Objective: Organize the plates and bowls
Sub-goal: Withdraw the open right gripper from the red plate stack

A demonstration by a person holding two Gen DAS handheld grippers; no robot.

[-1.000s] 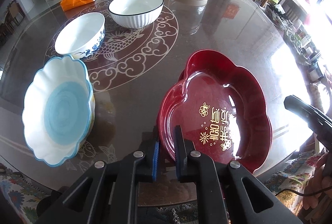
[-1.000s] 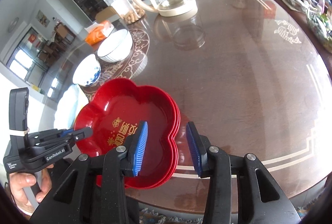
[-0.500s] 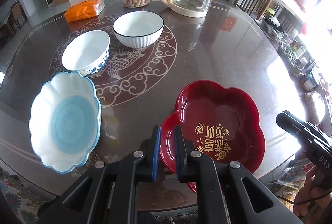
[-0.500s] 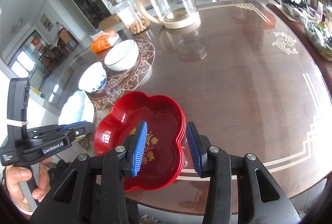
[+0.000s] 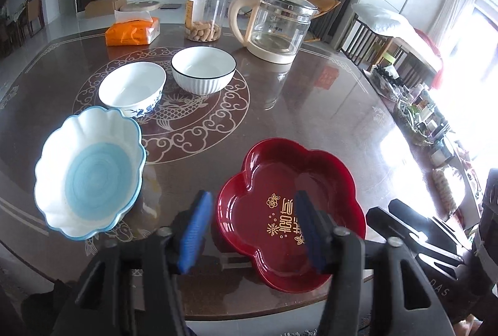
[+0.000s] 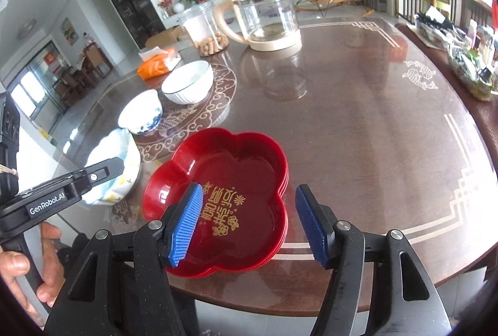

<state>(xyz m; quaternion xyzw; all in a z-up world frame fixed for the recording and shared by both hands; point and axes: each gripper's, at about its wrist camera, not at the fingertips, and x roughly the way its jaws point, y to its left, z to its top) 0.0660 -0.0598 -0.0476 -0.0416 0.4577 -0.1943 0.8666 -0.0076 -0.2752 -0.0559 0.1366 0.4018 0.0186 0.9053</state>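
Note:
A stack of red flower-shaped plates (image 5: 289, 211) (image 6: 224, 196) lies flat near the table's front edge. Left of it sits a scalloped bowl with a blue centre (image 5: 90, 174) (image 6: 115, 168). Farther back are a blue-patterned white bowl (image 5: 132, 88) (image 6: 140, 111) and a black-rimmed ribbed white bowl (image 5: 204, 69) (image 6: 188, 82). My left gripper (image 5: 251, 227) hovers over the stack's left rim, its jaws opening and the pads clear of it. My right gripper (image 6: 249, 220) hangs over the stack's near right part, jaws also opening and holding nothing.
A glass kettle (image 5: 274, 24), a jar of peanuts (image 5: 205, 13) and an orange tissue pack (image 5: 132, 30) stand at the back of the dark round table (image 6: 373, 133). Clutter lines a sideboard (image 6: 467, 62) on the right. A hand (image 6: 31, 267) holds the left gripper's handle.
The left jaws, shut at the red plate's near rim before, have spread wide and let it go. The right jaws have widened too. Both grippers have drawn back from the stack.

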